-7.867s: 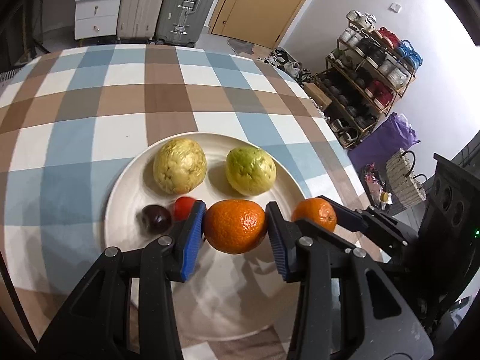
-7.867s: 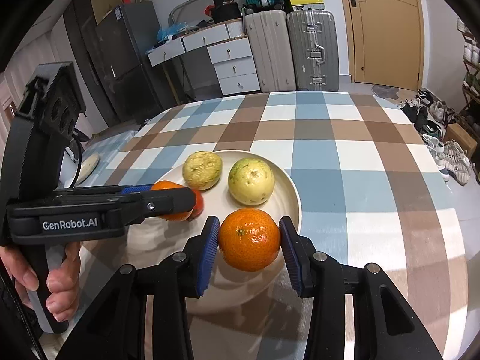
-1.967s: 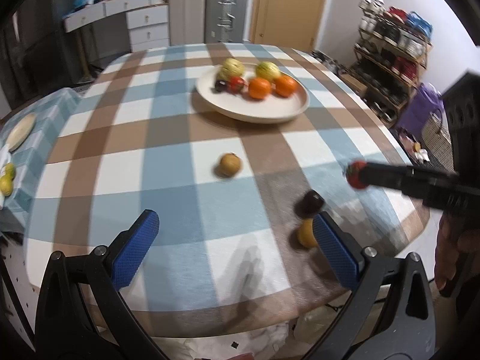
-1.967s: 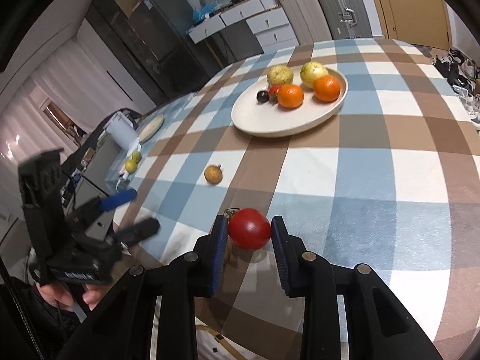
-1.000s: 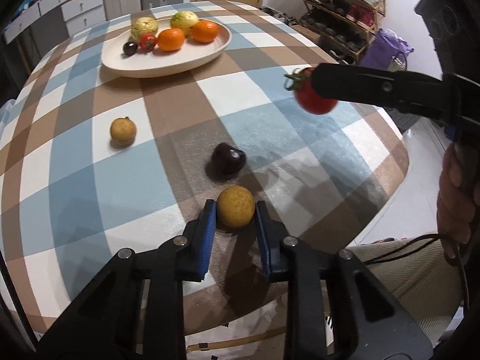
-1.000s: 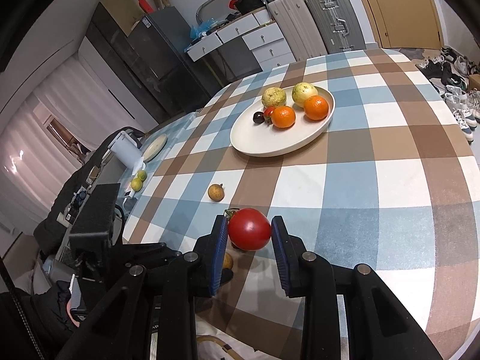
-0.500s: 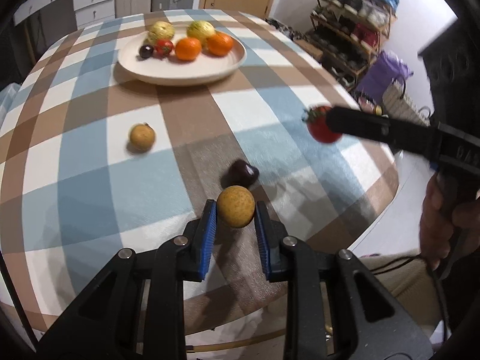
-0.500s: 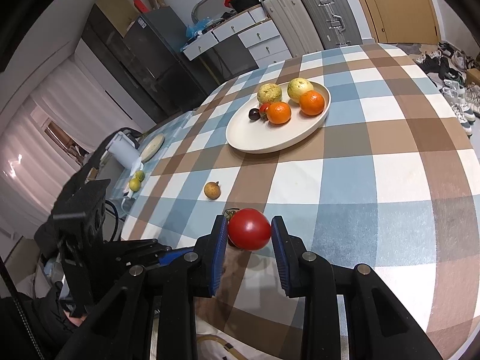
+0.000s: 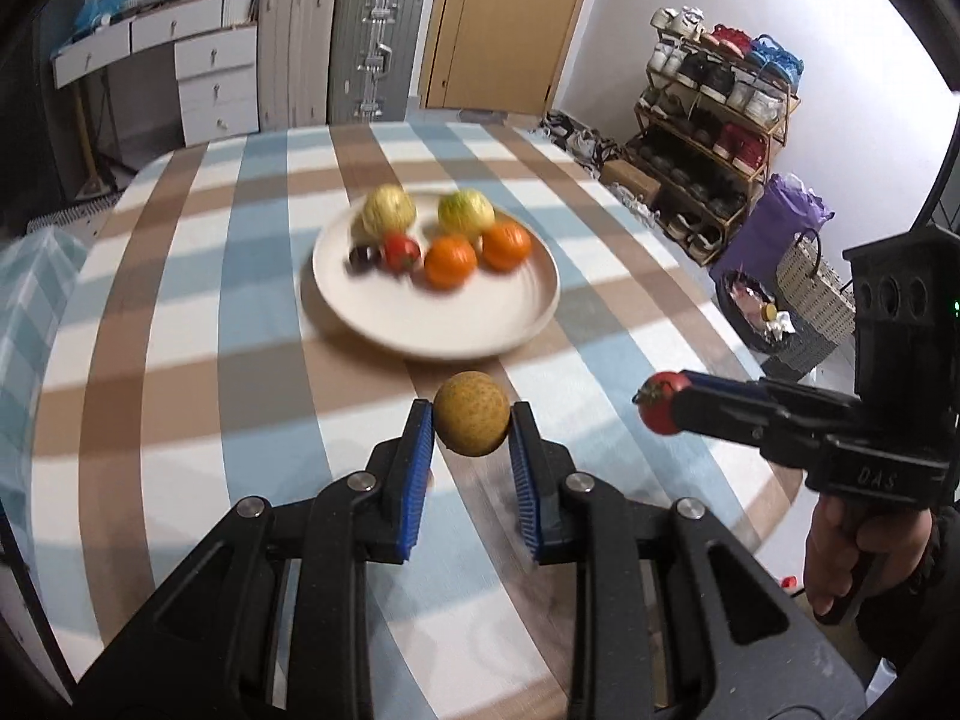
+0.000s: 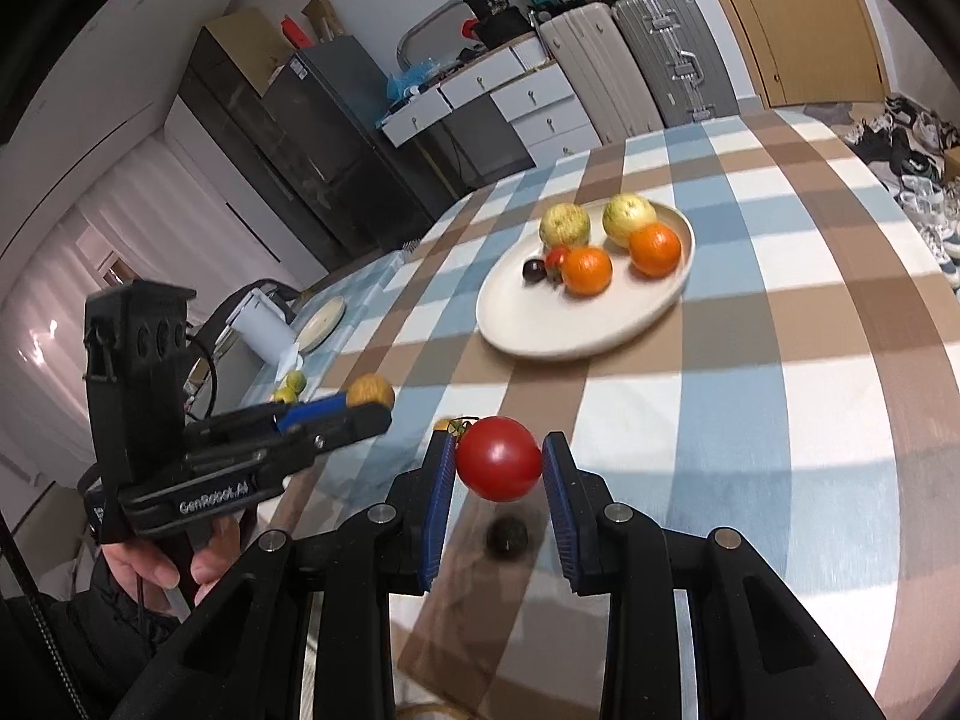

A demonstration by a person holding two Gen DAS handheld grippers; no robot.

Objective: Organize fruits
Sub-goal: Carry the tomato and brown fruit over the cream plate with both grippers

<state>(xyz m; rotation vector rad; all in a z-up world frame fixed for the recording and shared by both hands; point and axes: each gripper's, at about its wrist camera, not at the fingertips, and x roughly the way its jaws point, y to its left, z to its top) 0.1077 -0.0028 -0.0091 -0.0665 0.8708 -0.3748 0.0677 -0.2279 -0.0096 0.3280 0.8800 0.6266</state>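
My left gripper (image 9: 471, 417) is shut on a small tan round fruit (image 9: 471, 412) and holds it in the air, just short of the white plate (image 9: 456, 330). The plate holds two pale green guavas, two oranges (image 9: 450, 261), a small tomato and a dark plum. My right gripper (image 10: 498, 468) is shut on a red tomato (image 10: 499, 465), held above the table's near part. It also shows in the left wrist view (image 9: 660, 412). A dark plum (image 10: 507, 537) lies on the table below the tomato. Another tan fruit (image 10: 445, 423) peeks out left of the tomato.
The checked tablecloth (image 9: 180, 312) covers a round table. Suitcases (image 9: 375, 54) and drawers stand behind it, a shoe rack (image 9: 714, 138) to the right. A side table with a small plate (image 10: 321, 315) and small yellow-green fruits stands to the left.
Both grippers have moved towards the plate with their fruits. The left gripper has lifted the tan fruit and now points at the plate; the plum and second tan fruit have left its view.
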